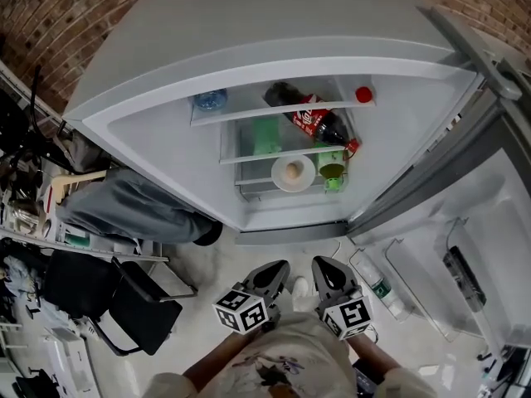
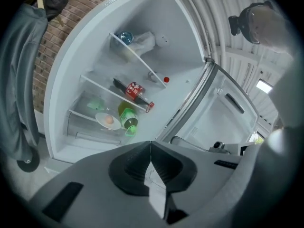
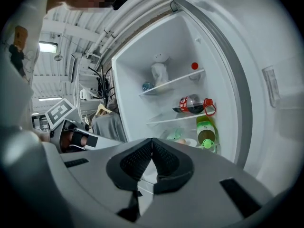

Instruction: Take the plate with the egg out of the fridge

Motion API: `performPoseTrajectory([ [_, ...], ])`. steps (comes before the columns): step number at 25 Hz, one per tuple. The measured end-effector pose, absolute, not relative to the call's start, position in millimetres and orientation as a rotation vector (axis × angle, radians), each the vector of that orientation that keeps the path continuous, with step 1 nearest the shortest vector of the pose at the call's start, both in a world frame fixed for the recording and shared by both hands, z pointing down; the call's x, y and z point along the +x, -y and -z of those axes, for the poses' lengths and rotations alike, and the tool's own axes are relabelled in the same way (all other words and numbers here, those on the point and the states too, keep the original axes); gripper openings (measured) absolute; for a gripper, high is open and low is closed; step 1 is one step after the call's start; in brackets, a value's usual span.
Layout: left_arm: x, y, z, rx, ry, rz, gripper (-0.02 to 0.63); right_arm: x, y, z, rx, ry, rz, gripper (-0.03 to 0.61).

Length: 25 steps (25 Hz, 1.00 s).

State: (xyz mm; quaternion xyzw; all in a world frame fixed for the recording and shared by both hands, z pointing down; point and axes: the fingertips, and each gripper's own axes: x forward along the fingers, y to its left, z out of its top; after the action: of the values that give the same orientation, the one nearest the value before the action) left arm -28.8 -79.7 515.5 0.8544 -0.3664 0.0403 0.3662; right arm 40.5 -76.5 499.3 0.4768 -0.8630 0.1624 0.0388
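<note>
your left gripper point(image 2: 150, 148) has its jaws pressed together with nothing between them. your right gripper point(image 3: 152, 145) is the same, closed tight and empty. in the head view the two sit side by side, low in front of the open fridge point(image 1: 158, 131), and they touch nothing inside it.

the plate point(image 1: 280, 182) is on the lowest shelf, well apart from both grippers, and the egg point(image 1: 293, 171) lies in its middle. a green bottle point(image 1: 333, 171) stands just beside the plate on its right. on the shelf above, a cola bottle point(image 1: 315, 121) lies on its side with its red cap toward the right wall. higher up are a small red thing point(image 1: 363, 94) and a blue thing point(image 1: 210, 99), too small to name. the door point(image 1: 465, 247) hangs open on your right, with a clear bottle point(image 1: 382, 287) in its rack.
</note>
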Motion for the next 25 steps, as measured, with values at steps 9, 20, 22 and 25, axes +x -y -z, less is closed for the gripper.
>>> performPoseTrajectory([
  [9,-28,93,-533,2.049,0.877,-0.027,0.011,43,88,-506,1.495,2.601,-0.529,0.006],
  [20,-38,125,-536,1.952,0.865,0.108,0.012,44,104,-502,1.507,2.580,-0.473,0.006],
  [22,-39,129,-540,1.934,0.873,0.123,0.014,44,107,-504,1.515,2.580,-0.483,0.006],
  [25,-44,132,-548,1.895,0.881,0.137,0.067,41,107,-509,1.504,2.577,-0.502,0.006],
])
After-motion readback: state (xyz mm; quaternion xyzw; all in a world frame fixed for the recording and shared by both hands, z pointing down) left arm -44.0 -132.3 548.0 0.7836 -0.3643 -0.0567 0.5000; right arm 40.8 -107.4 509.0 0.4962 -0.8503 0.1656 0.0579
